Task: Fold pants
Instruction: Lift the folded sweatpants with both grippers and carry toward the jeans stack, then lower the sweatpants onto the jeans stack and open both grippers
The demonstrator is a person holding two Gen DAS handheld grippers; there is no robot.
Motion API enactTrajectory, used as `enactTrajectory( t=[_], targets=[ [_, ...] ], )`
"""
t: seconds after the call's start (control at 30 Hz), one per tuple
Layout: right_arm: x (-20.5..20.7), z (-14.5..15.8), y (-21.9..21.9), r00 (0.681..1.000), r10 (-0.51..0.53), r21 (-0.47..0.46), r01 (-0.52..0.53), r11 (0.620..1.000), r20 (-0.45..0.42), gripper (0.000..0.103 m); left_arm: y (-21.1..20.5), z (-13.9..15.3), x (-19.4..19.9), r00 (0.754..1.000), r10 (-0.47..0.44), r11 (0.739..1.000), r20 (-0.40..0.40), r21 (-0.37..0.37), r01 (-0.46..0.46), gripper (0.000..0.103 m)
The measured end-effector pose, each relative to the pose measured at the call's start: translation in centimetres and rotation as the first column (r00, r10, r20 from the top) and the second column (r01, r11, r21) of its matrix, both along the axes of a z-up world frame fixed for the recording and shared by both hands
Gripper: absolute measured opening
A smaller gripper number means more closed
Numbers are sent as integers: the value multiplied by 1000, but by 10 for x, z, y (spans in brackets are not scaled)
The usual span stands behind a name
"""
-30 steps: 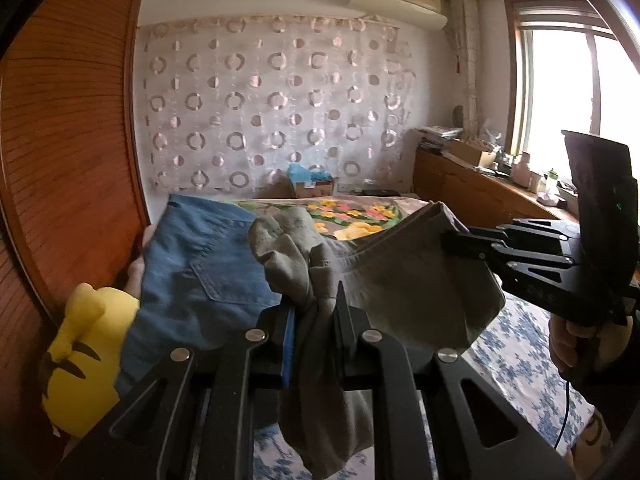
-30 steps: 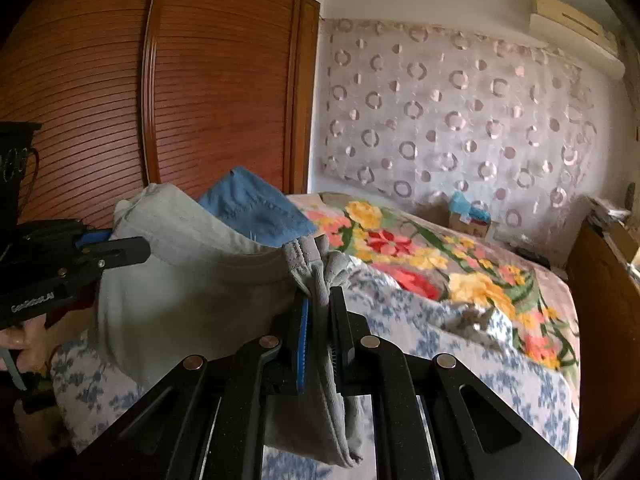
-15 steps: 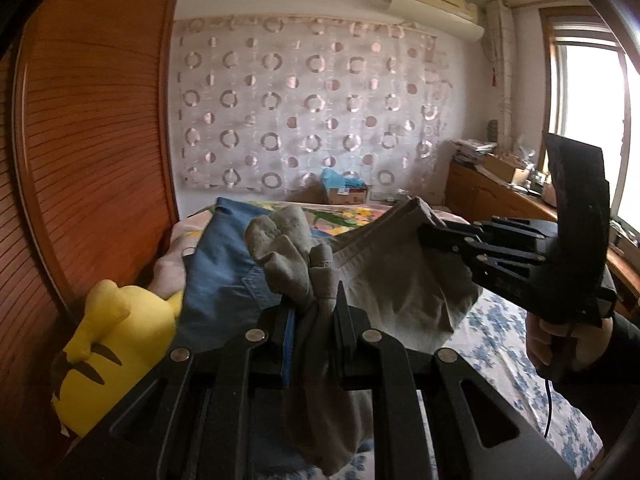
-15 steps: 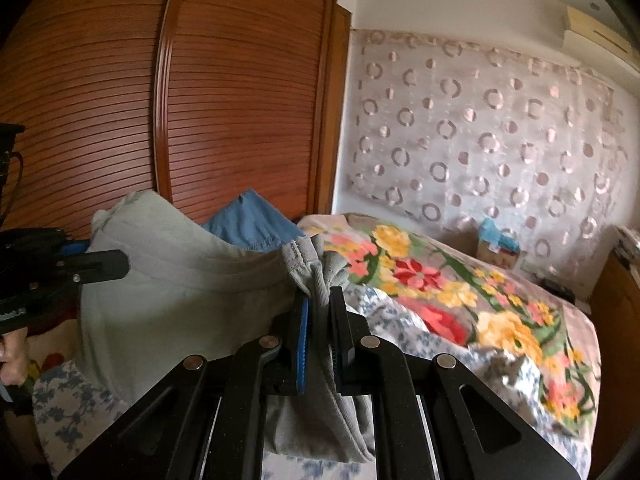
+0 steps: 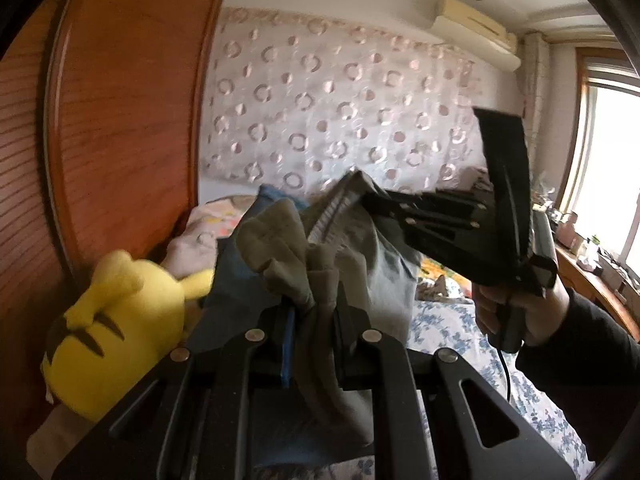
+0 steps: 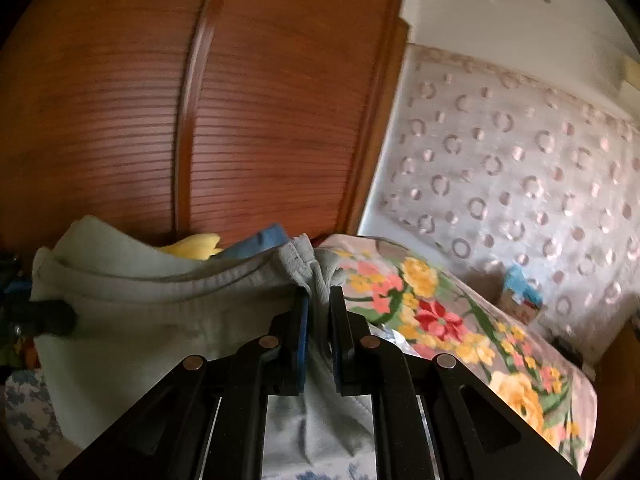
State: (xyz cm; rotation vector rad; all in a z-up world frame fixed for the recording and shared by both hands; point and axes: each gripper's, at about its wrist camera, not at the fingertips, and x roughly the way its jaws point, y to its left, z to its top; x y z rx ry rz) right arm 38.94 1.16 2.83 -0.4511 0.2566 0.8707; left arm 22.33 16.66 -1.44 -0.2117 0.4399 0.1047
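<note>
1. While your left gripper (image 5: 312, 320) and right gripper (image 6: 319, 320) each pinch the grey pants (image 6: 132, 304) aloft over the bed (image 6: 460, 328), you're mid-carry.
2. Next, lower them flat, keeping the waistband taut.

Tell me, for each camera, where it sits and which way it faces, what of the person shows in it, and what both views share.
Left wrist: sits on the left gripper, looks along its fingers over the bed toward the patterned curtain and window; shows the right gripper, the hand holding it, and a dark sleeve.
Right wrist: sits on the right gripper, faces the wooden wardrobe and curtain; the left gripper pokes in at the left edge.
Shared: the grey pants, pinched by both grippers, the blue jeans and the yellow plush toy.
</note>
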Motion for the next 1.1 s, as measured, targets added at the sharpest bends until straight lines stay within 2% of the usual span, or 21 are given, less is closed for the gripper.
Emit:
enactTrajectory(
  t=[0.2, 0.33, 0.37, 0.5, 0.57, 0.6, 0.63, 0.73, 0.93, 1.1],
  targets=[
    [11, -4, 21, 998, 61, -32, -60, 998, 8, 9, 7, -6, -9, 998, 51, 999, -23, -2, -51, 16],
    [15, -7, 21, 996, 88, -47, -89, 995, -28, 10, 14, -10, -10, 997, 70, 998, -41, -5, -70, 21],
    [14, -8, 21, 995, 96, -57, -98, 994, -29, 10, 15, -11, -9, 996, 74, 997, -51, -6, -74, 24],
    [19, -3, 15, 995, 78, -55, -81, 995, -64, 23, 17, -8, -9, 996, 84, 996, -42, 0, -84, 44],
    [23, 4, 6, 993, 72, -23, -74, 997, -89, 31, 15, -4, -11, 996, 82, 997, -25, 17, -82, 48],
    [24, 8, 2, 993, 71, -7, -72, 997, -99, 37, 15, -4, -11, 996, 84, 996, -21, 24, -83, 48],
    [25, 11, -2, 992, 65, 7, -65, 998, -104, 39, 15, -3, -12, 996, 84, 996, -18, 29, -84, 48],
    [26, 15, -19, 989, 46, 37, -42, 998, -139, 39, 15, -5, -7, 997, 75, 997, -28, 29, -74, 48],
    [21, 4, -40, 978, 65, 11, -64, 998, -200, 39, 10, -20, 4, 994, 70, 997, -85, 46, -66, 48],
    [43, 0, -38, 968, 26, -5, -28, 1000, -250, 39, 11, -32, 12, 987, 68, 997, -143, 39, -63, 48]
  ],
)
